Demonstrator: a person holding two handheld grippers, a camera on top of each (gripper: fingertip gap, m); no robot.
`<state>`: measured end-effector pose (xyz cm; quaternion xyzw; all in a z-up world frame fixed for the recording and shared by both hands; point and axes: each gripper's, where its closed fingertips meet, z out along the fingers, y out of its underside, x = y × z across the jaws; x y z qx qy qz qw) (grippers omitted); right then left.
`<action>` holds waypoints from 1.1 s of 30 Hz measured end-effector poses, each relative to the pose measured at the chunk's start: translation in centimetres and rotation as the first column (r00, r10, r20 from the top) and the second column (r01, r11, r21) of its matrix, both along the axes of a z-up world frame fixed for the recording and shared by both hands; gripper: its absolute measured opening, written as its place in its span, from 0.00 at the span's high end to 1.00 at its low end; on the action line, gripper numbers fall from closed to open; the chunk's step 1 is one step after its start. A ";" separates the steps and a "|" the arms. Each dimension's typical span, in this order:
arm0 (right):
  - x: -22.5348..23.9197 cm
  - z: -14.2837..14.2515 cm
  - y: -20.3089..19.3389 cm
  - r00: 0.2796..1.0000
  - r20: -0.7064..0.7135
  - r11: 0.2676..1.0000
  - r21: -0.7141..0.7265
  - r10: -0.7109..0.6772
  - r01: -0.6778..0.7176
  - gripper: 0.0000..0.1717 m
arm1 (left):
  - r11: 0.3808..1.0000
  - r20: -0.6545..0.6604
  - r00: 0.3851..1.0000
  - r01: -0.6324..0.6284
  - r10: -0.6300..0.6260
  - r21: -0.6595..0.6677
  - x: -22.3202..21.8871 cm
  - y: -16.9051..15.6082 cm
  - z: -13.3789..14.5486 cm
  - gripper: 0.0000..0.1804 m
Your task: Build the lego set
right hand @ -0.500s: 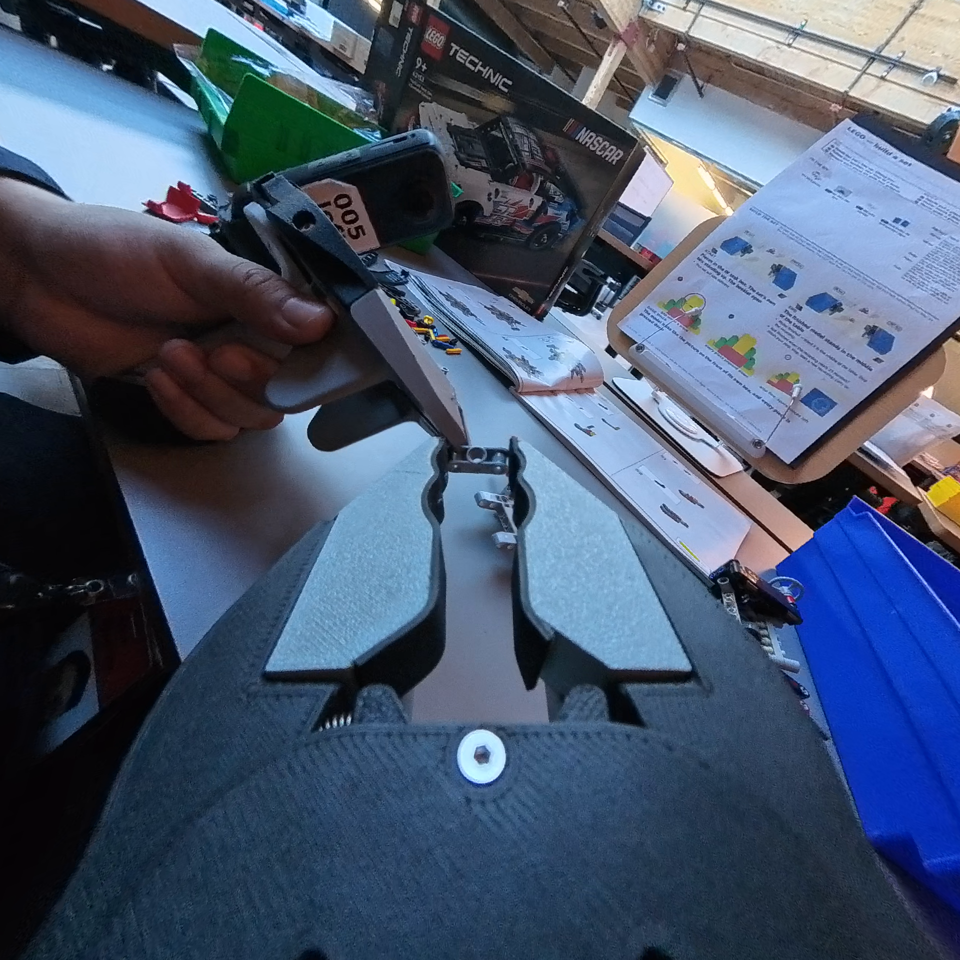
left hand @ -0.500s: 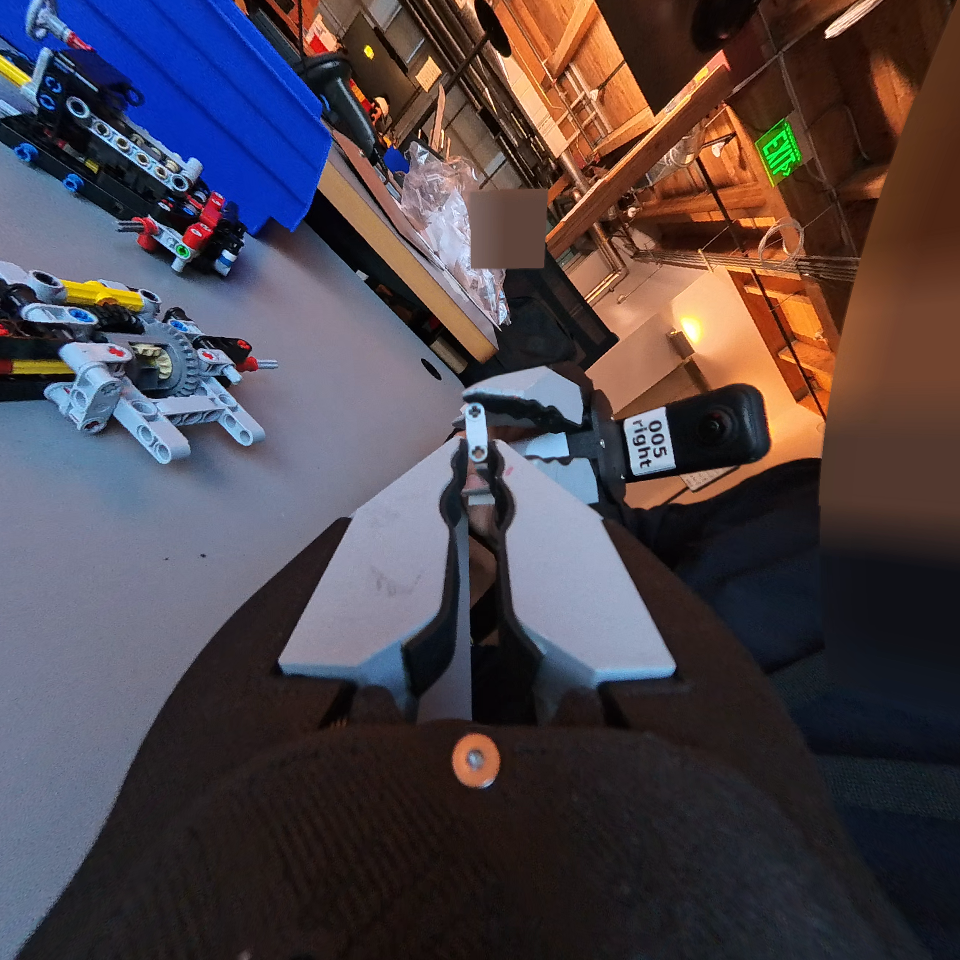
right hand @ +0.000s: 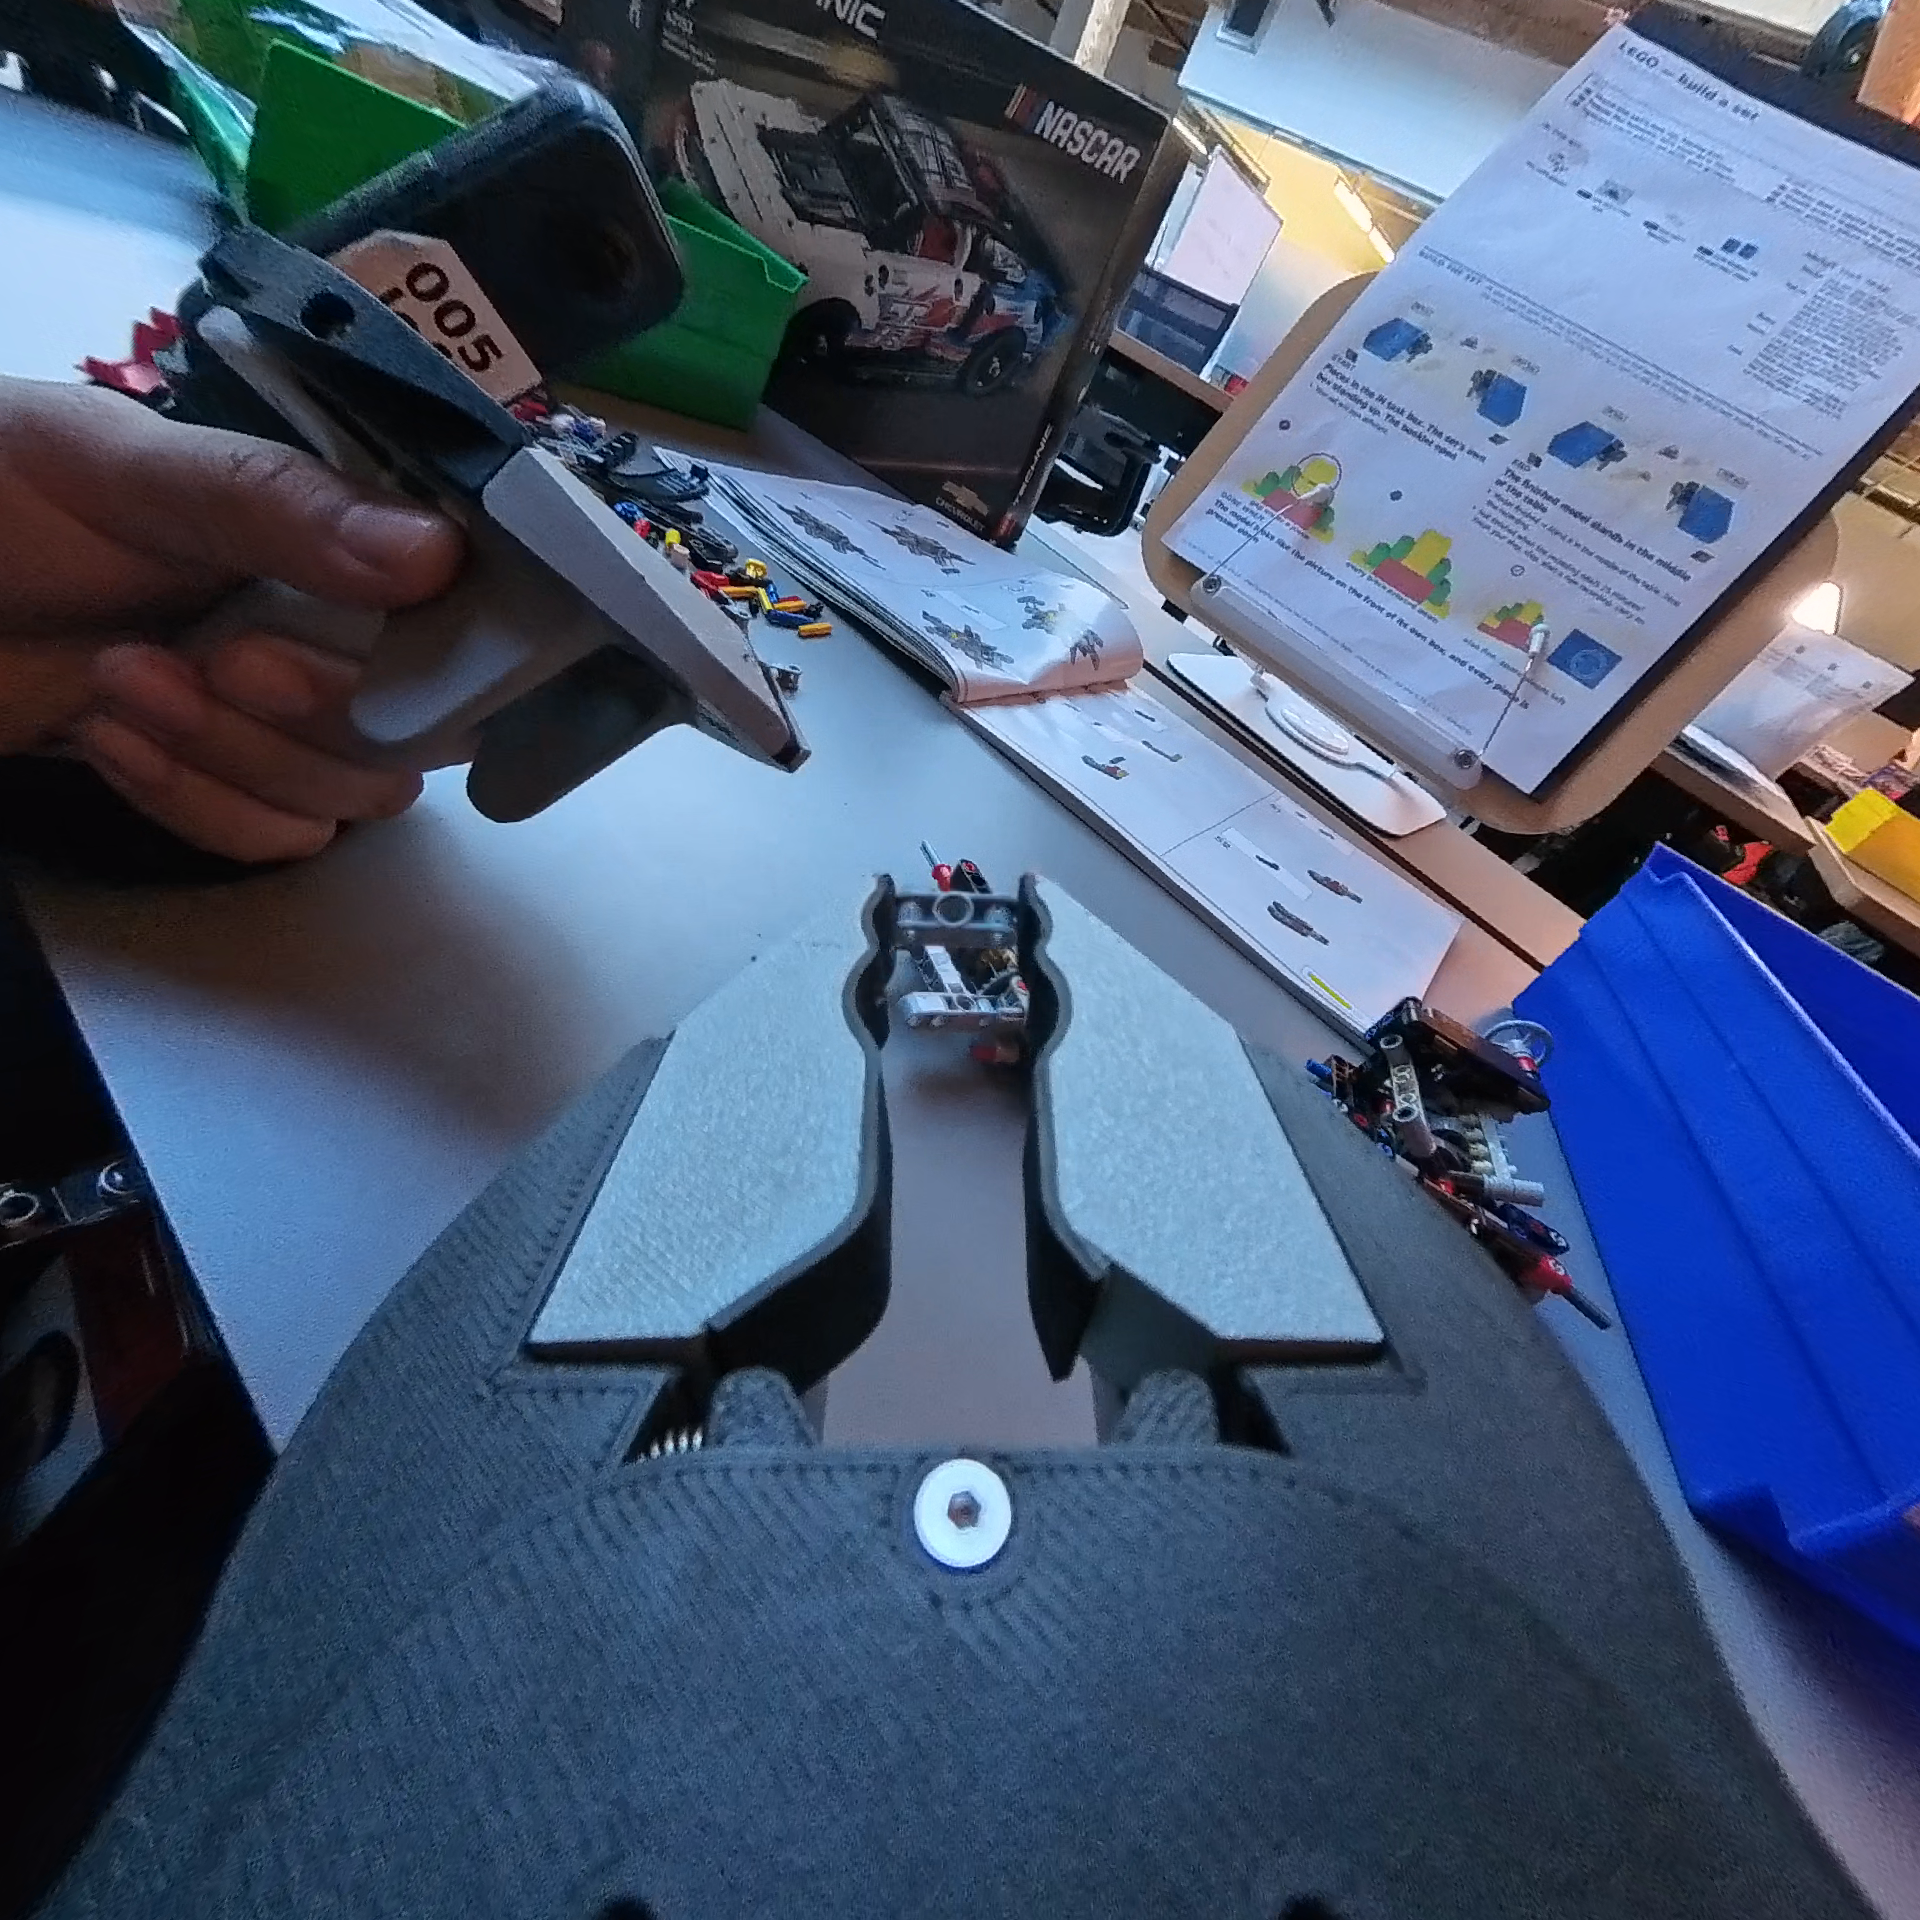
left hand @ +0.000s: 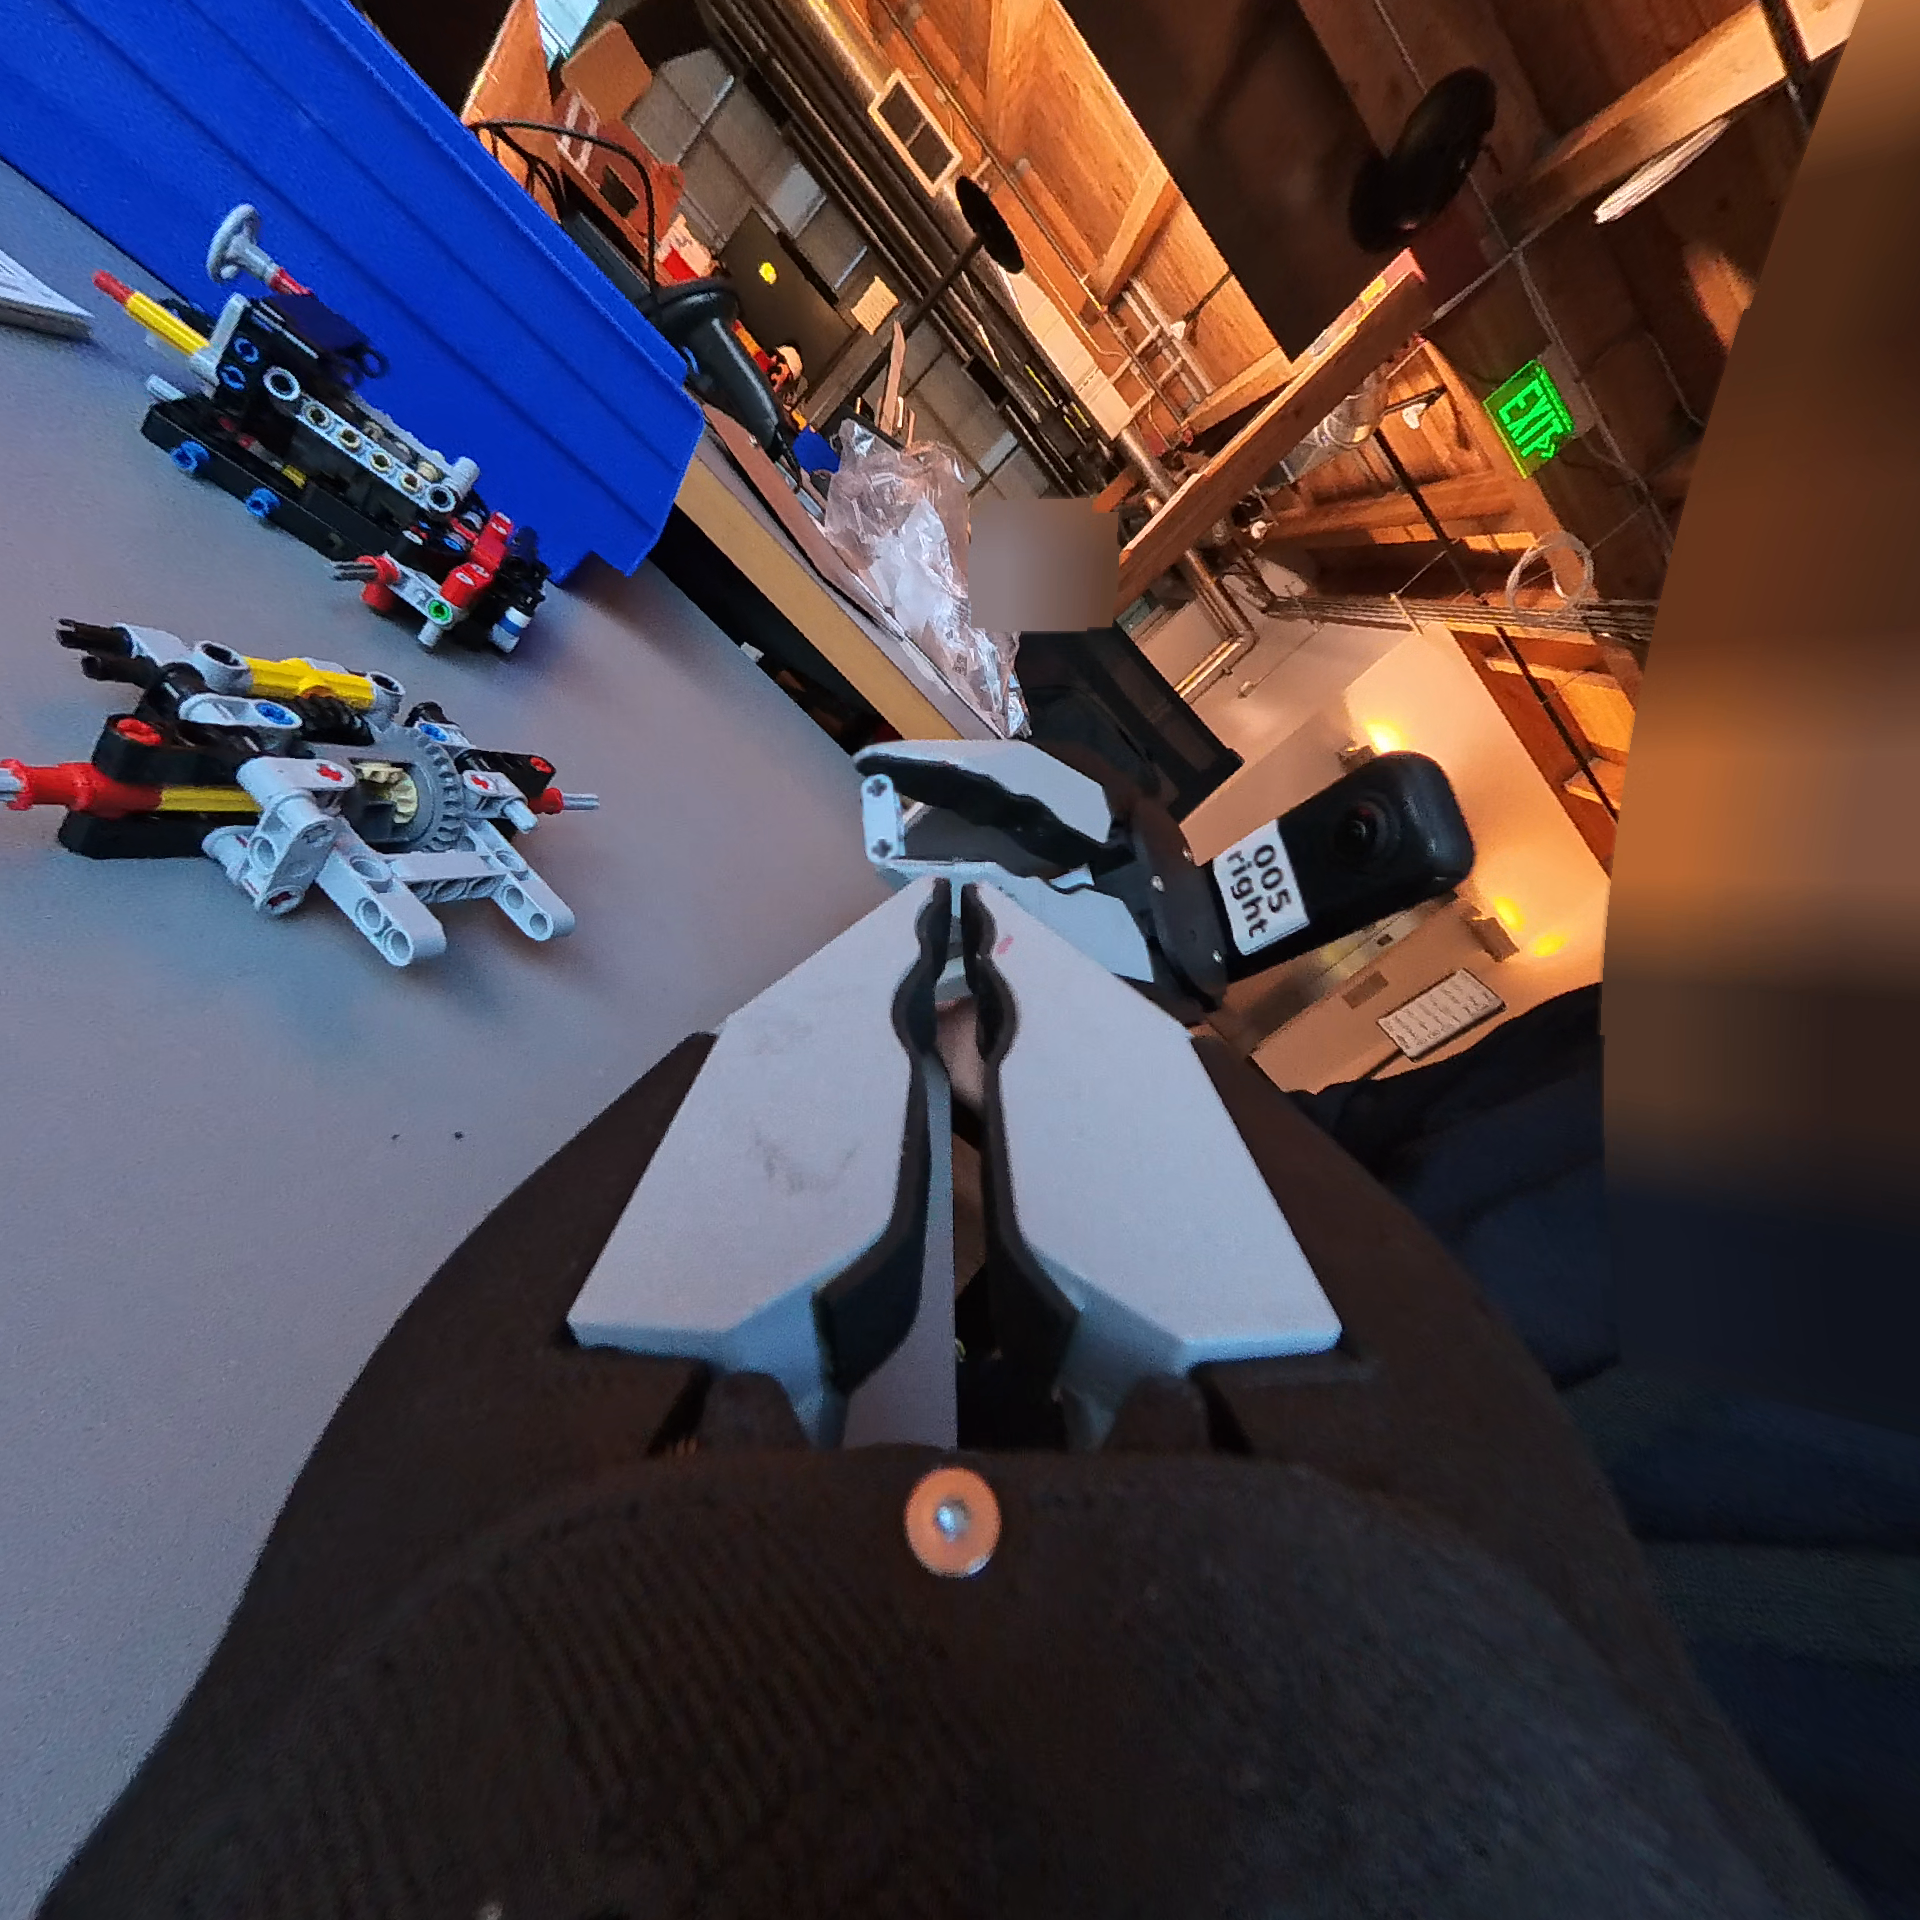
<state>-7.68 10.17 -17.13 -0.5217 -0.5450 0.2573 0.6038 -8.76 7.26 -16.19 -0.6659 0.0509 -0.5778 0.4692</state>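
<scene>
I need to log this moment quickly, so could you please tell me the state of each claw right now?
Left claw: closed, nothing visible between its fingers.
Right claw: closed on a small grey Technic beam.

The left gripper [left hand: 951, 904], with grey fingers [left hand: 831, 1091] lined in black, has its tips drawn together with nothing between them. Just beyond the tips, the right gripper [left hand: 883, 821] grips a short light-grey plastic beam [left hand: 881, 821] across its two ends. Left of the fingers, on the grey table [left hand: 208, 1195], lies a grey, yellow and red toy-brick gear assembly [left hand: 312, 790]. Farther off lies a black toy-brick frame [left hand: 343, 468] beside a blue plastic bin [left hand: 416, 239].
</scene>
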 end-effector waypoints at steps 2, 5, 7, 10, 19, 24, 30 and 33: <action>-0.1 -0.1 0.0 1.000 0.008 1.000 0.002 0.003 -0.003 0.89 | 1.000 -0.012 1.000 0.000 0.000 0.005 0.1 -0.1 0.0 1.00; -0.2 -0.2 -0.2 1.000 0.017 1.000 0.010 0.007 -0.008 0.89 | 1.000 -0.031 1.000 -0.005 0.006 0.005 0.2 0.0 -0.2 0.99; -0.3 -0.4 -0.2 1.000 0.028 1.000 0.013 0.008 -0.008 0.89 | 1.000 -0.036 0.999 -0.021 0.021 -0.002 0.1 0.2 -0.3 0.96; -0.4 -0.7 -0.2 0.999 0.052 1.000 0.025 0.002 -0.003 0.89 | 0.999 -0.062 0.997 -0.039 0.038 -0.002 -0.1 0.5 -0.5 0.93; -1.0 -1.6 -0.7 0.992 0.127 0.991 0.130 -0.009 -0.008 0.88 | 0.999 -0.274 0.961 0.029 -0.036 -0.028 0.5 1.5 -2.2 0.90; -1.0 -1.4 -1.1 0.993 0.117 0.989 0.148 0.012 -0.029 0.88 | 0.992 -0.240 0.965 0.087 -0.107 -0.093 0.4 1.7 -2.6 0.91; -1.0 -1.1 -1.6 0.994 0.102 0.984 0.173 0.030 -0.048 0.88 | 0.976 -0.197 0.959 0.182 -0.203 -0.118 1.4 1.0 -2.6 0.91; -1.0 -0.1 -2.6 0.995 0.048 0.972 0.215 0.091 -0.099 0.89 | 0.967 -0.127 0.962 0.228 -0.241 -0.114 1.7 0.6 -1.9 0.91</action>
